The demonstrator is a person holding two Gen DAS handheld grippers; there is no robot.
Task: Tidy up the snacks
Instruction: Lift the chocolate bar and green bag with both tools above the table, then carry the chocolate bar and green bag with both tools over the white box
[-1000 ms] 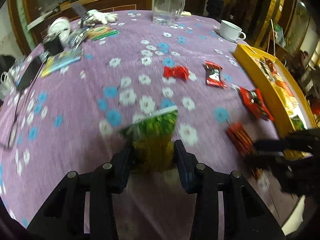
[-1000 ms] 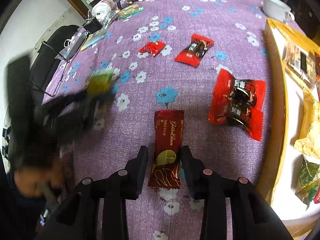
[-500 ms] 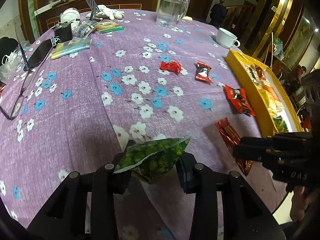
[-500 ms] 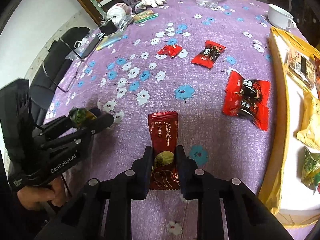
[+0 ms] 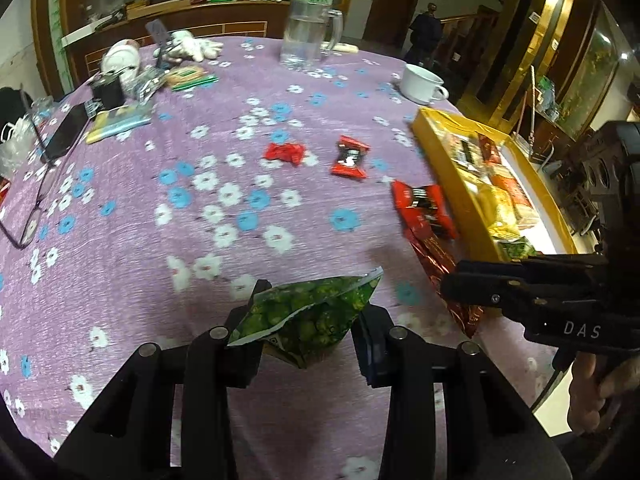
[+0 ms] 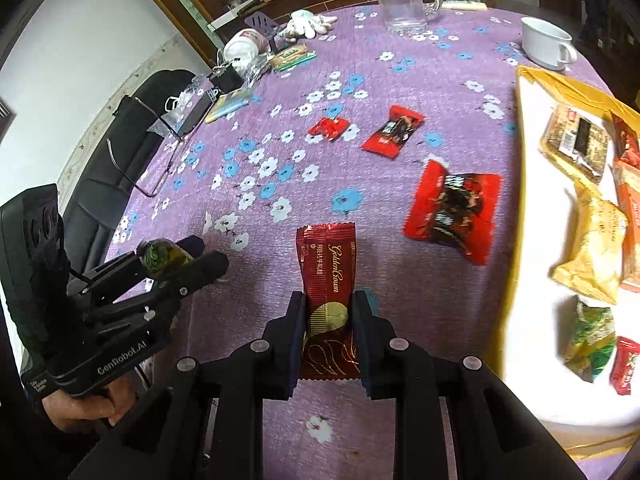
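My left gripper [image 5: 308, 336] is shut on a green snack packet [image 5: 308, 314] and holds it above the purple flowered tablecloth [image 5: 200, 208]. My right gripper [image 6: 329, 316] is shut on a dark red Golden Crown bar [image 6: 326, 268] and holds it off the cloth; the bar also shows in the left wrist view [image 5: 444, 276]. Three red packets lie on the cloth: a large one [image 6: 454, 210], a middle one [image 6: 394, 131] and a small one [image 6: 329, 128]. The yellow box [image 5: 452, 168] on the right holds several snacks.
A glass pitcher [image 5: 306, 34] and a white cup [image 5: 422, 84] stand at the far side. A phone, glasses, gloves and other clutter [image 5: 120, 96] lie at the far left. A black chair [image 6: 120, 148] stands beside the table.
Both grippers have risen with their snacks: the green packet and the red bar are lifted off the cloth. The right gripper closed on the bar within the last second.
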